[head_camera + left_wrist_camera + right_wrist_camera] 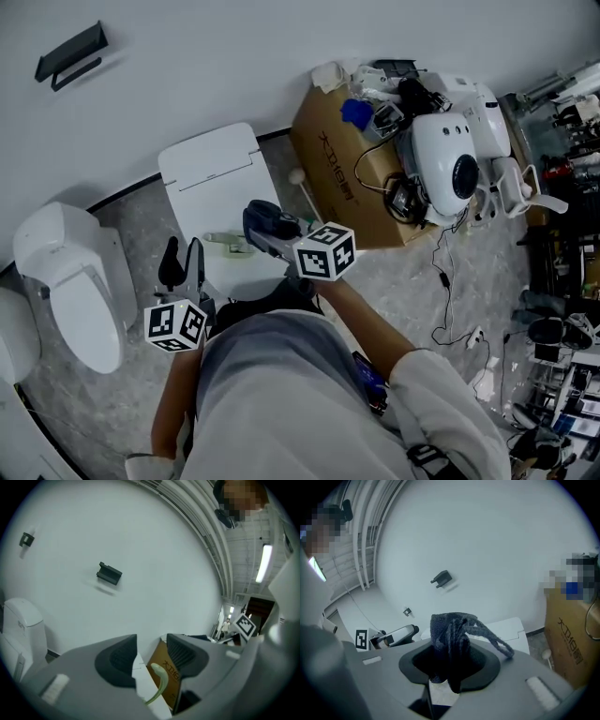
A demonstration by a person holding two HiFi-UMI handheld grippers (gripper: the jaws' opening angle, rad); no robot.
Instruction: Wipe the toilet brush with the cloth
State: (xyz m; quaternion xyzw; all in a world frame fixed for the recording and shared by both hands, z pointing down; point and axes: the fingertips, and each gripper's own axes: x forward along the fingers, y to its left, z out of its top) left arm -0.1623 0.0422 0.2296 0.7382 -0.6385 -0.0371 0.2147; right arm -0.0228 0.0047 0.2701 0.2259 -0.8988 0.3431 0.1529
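While cloth is clamped in R gripper, L gripper is held open, empty: ungripped toilet brush may get knocked away.

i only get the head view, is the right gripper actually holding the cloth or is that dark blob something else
Observer: It is holding it. In the right gripper view the right gripper is shut on the dark cloth, which is bunched up with a loop hanging off one side.
Operator: ok and the left one, got the brush
Observer: Not gripped, as far as I can tell. The left gripper view shows the left gripper with its jaws apart, and the thin pale green brush handle sits in the gap without either jaw pressing on it.
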